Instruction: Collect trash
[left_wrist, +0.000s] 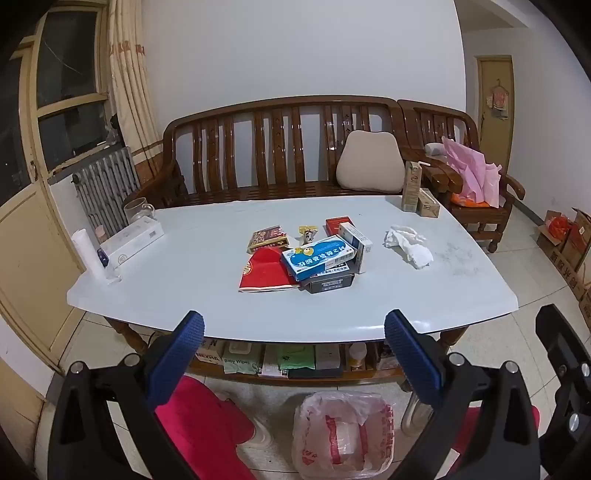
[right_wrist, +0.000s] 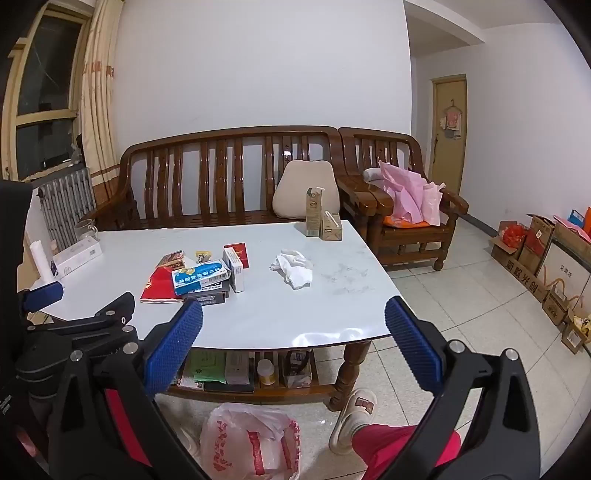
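Both fisheye cameras are riding behind their gripper fingers, tilting downward and facing the wooden bench (left_wrist: 280, 147) at 12 o'clock across the white table (left_wrist: 207, 288). The left wrist view is sitting before the table's near edge, roughly centred. The right wrist view is standing further toward 3 o'clock, taking in the table's corner and the floor boxes (right_wrist: 532, 254). Both are sharing the pile of packets (left_wrist: 314, 258), the crumpled tissue (right_wrist: 293, 267) and the plastic bag (right_wrist: 251, 443) at 6 o'clock.
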